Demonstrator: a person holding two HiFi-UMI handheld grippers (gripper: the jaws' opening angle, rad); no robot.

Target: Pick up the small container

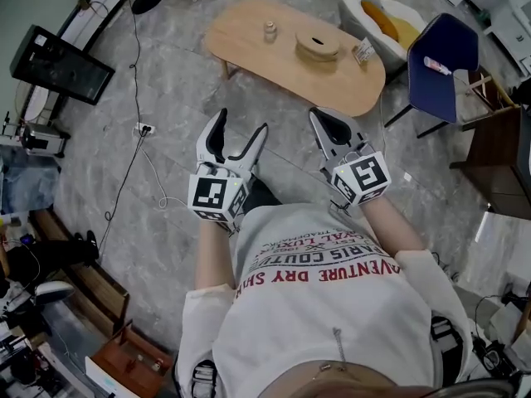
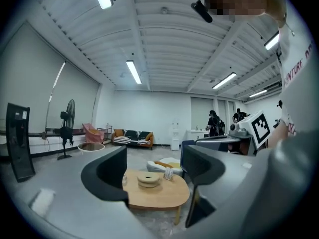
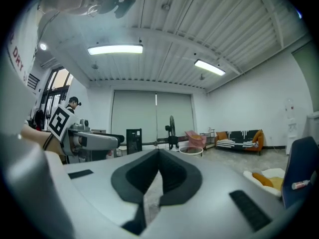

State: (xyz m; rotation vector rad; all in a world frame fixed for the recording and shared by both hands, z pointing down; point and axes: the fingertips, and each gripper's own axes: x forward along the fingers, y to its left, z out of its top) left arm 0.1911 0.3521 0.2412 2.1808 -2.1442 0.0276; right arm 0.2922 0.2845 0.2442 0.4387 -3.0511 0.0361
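The small container [image 1: 270,31], a little clear jar, stands on the low wooden table [image 1: 249,52] far ahead of me. In the left gripper view it peeks out beside the left jaw [image 2: 124,179], mostly hidden. My left gripper [image 1: 241,123] is held in front of my chest, well short of the table. It is open with nothing between the jaws [image 2: 152,158], and the table shows through the gap. My right gripper [image 1: 322,116] is beside it, shut and empty. Its pads meet at the tips [image 3: 158,158] and it points away from the table.
A round wooden dish [image 1: 318,45] and a small card [image 1: 363,51] share the table. A blue chair [image 1: 448,65] and a white cushion seat [image 1: 386,19] stand to its right. A black panel [image 1: 60,65] and a floor cable [image 1: 133,168] lie to the left. People stand far off [image 2: 214,123].
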